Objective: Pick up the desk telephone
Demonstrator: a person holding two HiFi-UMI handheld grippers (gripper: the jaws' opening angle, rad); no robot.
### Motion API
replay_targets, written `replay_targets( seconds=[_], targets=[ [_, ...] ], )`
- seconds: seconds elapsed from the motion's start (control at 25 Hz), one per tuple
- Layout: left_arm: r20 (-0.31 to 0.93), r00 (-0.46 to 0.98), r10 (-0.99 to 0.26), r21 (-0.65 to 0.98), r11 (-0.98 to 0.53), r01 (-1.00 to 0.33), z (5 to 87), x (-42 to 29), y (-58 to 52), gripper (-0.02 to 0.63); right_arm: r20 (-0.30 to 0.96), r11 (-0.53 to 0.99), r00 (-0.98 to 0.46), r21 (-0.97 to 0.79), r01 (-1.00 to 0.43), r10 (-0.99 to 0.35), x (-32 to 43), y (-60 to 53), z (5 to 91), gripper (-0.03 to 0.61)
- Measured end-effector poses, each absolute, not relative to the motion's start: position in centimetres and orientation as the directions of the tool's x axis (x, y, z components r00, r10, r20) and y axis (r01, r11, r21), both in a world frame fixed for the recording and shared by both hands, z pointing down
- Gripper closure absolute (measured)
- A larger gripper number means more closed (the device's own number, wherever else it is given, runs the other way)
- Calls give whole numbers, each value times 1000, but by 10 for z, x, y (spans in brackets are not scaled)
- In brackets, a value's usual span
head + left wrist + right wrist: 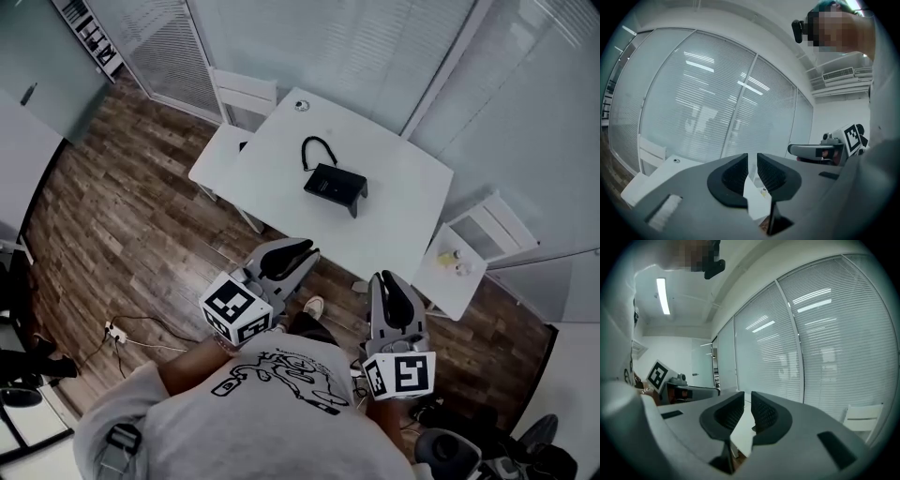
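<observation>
Table (403,230), white, is seen from above in the head view, with a strip of floor (141,234) between its near edge and the person. Both grippers are held roughly level before the body, short of that edge: left gripper (302,251) and right gripper (385,279), each with its jaws brought together and nothing between them. Desk telephone (335,185), black, is set near the middle of the table top, ahead of both tools and well apart from them, between their two lines of aim. Its long axis is judged to run across the approach, slanting down to the right. The left gripper is judged the nearer. Cord (317,148) is looped on the telephone's far side, away from the grippers.
</observation>
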State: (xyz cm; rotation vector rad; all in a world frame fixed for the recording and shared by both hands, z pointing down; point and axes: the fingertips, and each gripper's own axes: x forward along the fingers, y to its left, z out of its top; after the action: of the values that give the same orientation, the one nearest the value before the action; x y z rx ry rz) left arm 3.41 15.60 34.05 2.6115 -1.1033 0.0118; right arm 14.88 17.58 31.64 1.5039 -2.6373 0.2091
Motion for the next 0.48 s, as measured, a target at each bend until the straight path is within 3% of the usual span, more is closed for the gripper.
replay_targets(
  seconds=[0.48],
  targets=[
    [150, 692, -706, 288, -638, -714, 351, 67, 113, 554, 168, 523, -533, -104, -846, -829, 178, 130, 329, 538]
  ],
)
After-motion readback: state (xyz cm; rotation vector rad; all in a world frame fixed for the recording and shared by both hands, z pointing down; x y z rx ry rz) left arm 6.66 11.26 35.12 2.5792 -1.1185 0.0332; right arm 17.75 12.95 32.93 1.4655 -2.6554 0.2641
